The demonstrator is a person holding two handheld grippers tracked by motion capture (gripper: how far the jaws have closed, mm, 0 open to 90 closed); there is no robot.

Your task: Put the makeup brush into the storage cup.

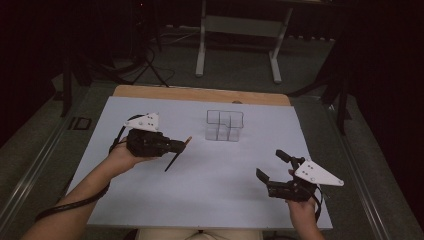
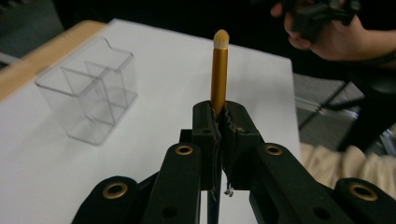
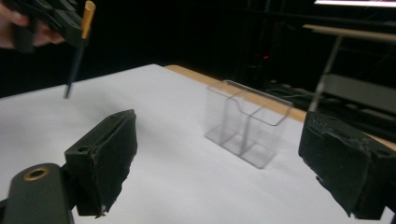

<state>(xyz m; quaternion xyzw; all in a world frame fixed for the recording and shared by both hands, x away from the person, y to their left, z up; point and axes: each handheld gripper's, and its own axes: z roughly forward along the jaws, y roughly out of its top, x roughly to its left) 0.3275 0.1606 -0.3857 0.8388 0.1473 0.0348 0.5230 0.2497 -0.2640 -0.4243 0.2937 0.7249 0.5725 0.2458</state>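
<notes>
A slim makeup brush [image 2: 219, 70] with a gold metal collar, a pale rounded tip and a dark thin handle is clamped between the black jaws of the left gripper [image 2: 220, 116]. In the left gripper view the gold part stands up past the jaw tips, with the pale tip farthest out; the dark handle runs back down between the jaws. In the high view the brush [image 1: 176, 155] sits tilted above the white table cover [image 1: 150, 200], left of centre, its dark handle slanting down toward the cover; whether the end touches cannot be told. The left gripper [image 1: 175, 146] is held in the person's left hand [image 1: 120, 159].

A clear plastic organiser box [image 1: 224, 125] with several open compartments stands upright on the cover, near the brush and to its right, farther from the person.

The right gripper [image 1: 270, 165] is at the near right of the cover, well apart from the box, jaws spread wide with nothing between them.
</notes>
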